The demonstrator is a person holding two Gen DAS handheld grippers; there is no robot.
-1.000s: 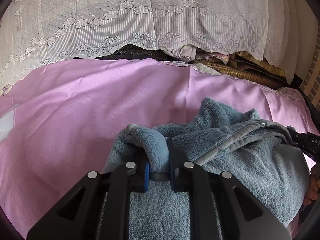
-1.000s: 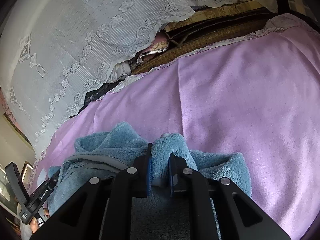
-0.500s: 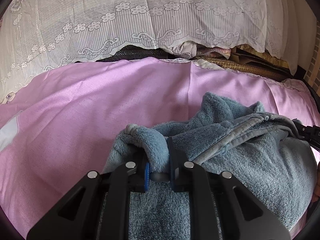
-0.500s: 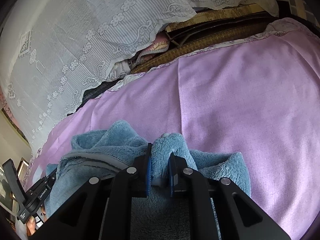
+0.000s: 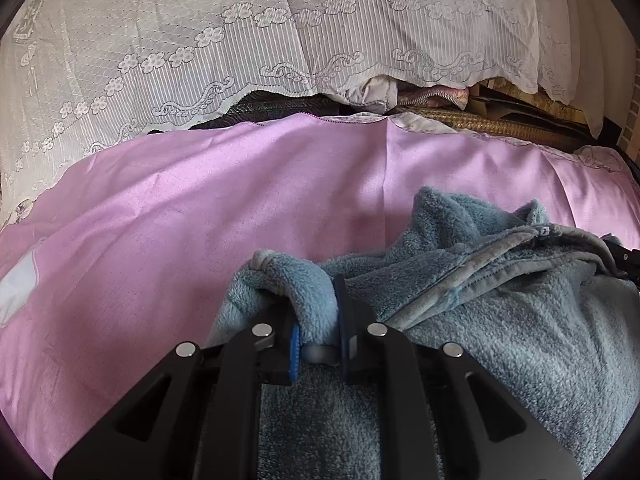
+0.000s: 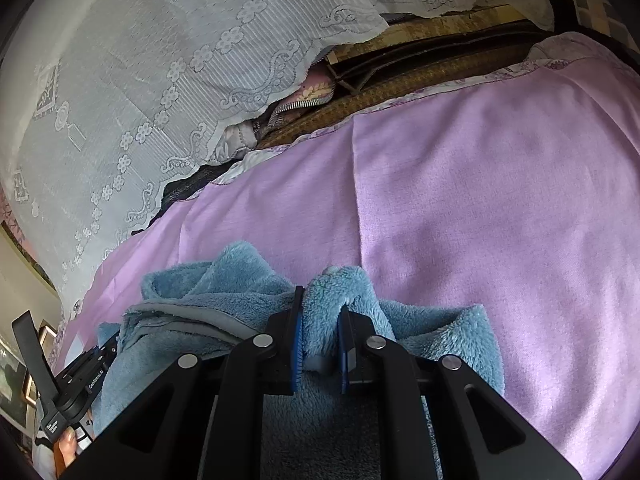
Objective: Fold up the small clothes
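Note:
A small blue fleece garment [image 5: 500, 312] lies bunched on the pink sheet [image 5: 160, 220], with a grey trimmed edge and a snap along its front. My left gripper [image 5: 318, 312] is shut on a rolled fleece cuff at the garment's left end. In the right wrist view the same blue fleece garment [image 6: 224, 292] spreads to the left, and my right gripper [image 6: 320, 320] is shut on another fold of it. The fleece hangs down under both grippers and hides what lies beneath. The left gripper's handle [image 6: 76, 396] shows at the lower left, with a person's fingers [image 6: 66, 446] below it.
The pink sheet [image 6: 480, 208] stretches wide beyond the garment. A white lace cloth [image 5: 280, 32] hangs over stacked bedding and woven mats [image 6: 420, 68] along the far edge. A pale patch [image 5: 18, 288] lies on the sheet at far left.
The left wrist view has rolled and shifted slightly, so the garment sits a bit lower and further right. Both grips on the fleece are unchanged; the right gripper has held still.

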